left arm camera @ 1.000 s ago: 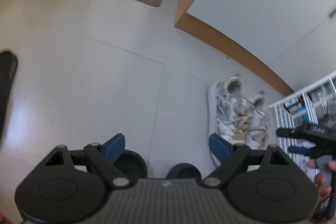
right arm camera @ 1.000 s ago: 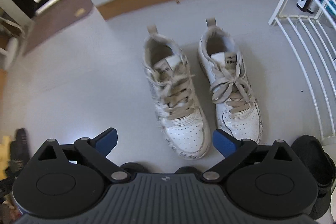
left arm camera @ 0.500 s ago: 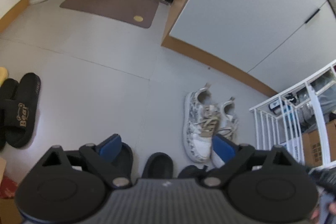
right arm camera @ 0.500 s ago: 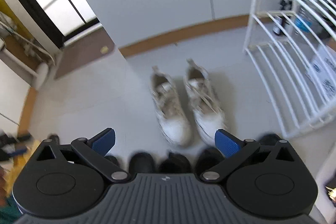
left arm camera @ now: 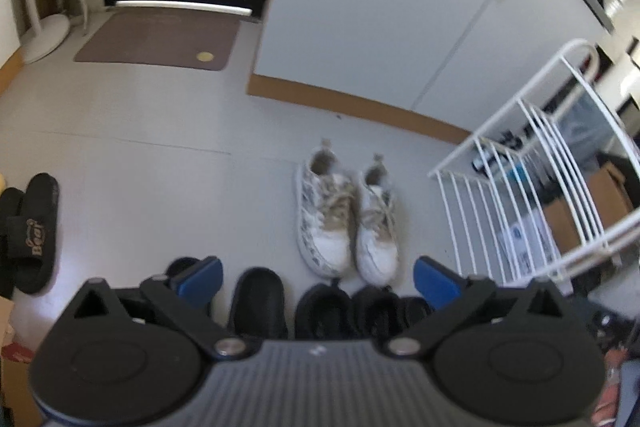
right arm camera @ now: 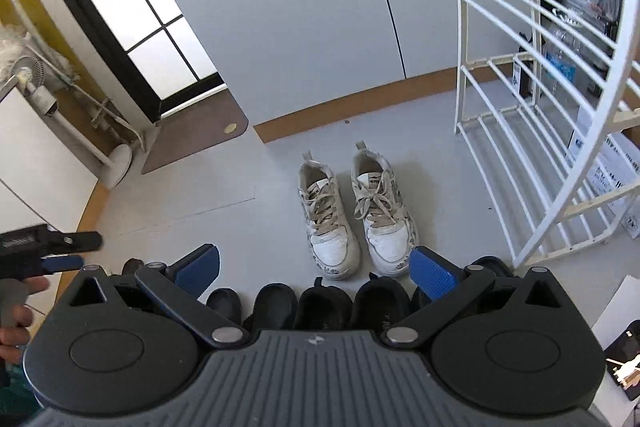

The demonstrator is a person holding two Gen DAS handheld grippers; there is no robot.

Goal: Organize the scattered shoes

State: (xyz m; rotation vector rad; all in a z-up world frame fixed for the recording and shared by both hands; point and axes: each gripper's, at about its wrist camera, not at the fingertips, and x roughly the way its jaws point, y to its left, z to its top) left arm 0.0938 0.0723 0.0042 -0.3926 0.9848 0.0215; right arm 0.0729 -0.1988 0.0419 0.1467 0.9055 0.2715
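Note:
A pair of white sneakers (left arm camera: 346, 223) stands side by side on the grey floor, toes toward me; it also shows in the right wrist view (right arm camera: 354, 217). A row of several black shoes (left arm camera: 320, 307) lines up just below them, also in the right wrist view (right arm camera: 320, 301). A black "Bear" slipper (left arm camera: 34, 233) lies at the far left. My left gripper (left arm camera: 316, 277) is open and empty, high above the black row. My right gripper (right arm camera: 314, 269) is open and empty, also high above it. The left gripper's fingers show at the right wrist view's left edge (right arm camera: 60, 251).
A white wire rack (right arm camera: 540, 87) stands to the right of the sneakers, also in the left wrist view (left arm camera: 532, 179). A grey cabinet (right arm camera: 300, 7) with a brown base is behind them. A brown doormat (left arm camera: 160, 41) lies by the door. A fan stand (left arm camera: 40, 35) is far left.
Both grippers have lifted up and back from the sneakers, which now look smaller. The row of black shoes has come into view below both grippers. Both stay open.

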